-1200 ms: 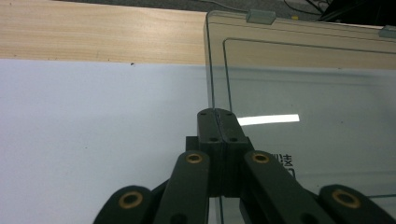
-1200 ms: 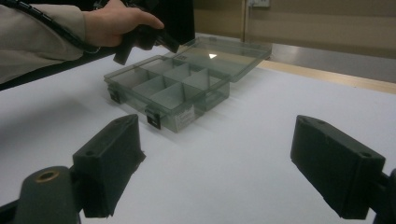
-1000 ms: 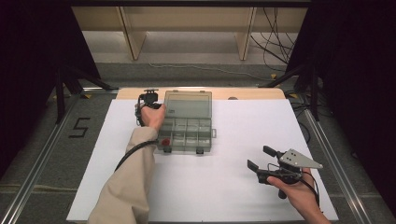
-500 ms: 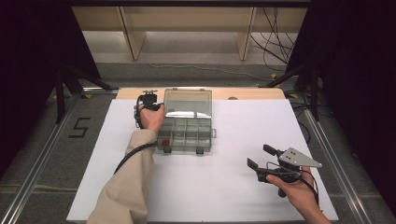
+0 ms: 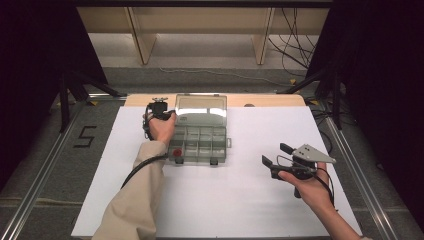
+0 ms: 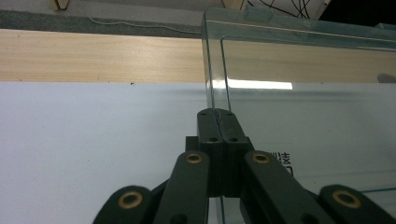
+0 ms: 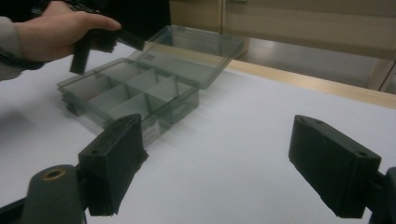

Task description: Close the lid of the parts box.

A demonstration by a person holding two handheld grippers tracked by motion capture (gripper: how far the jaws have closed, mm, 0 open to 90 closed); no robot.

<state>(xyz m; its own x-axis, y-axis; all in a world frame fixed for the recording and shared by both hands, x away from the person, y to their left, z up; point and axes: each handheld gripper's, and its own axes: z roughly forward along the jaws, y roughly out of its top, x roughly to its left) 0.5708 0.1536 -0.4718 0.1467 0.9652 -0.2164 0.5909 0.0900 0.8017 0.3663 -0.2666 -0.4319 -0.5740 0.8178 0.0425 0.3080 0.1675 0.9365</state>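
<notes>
left gripper (image 5: 161,111): jaws clamped on lid (image 6: 299,70) edge, unmoved over the last second, lid near fully open | box (image 5: 199,144) on counter (image 5: 250,200) | right gripper (image 5: 280,155): jaws wide, idle

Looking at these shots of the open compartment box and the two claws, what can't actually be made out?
- High view: the left claw tips, hidden by the hand.
- Left gripper view: the lid corner, cut off by the right edge.
- High view: the red item in the box, too small to identify.
</notes>
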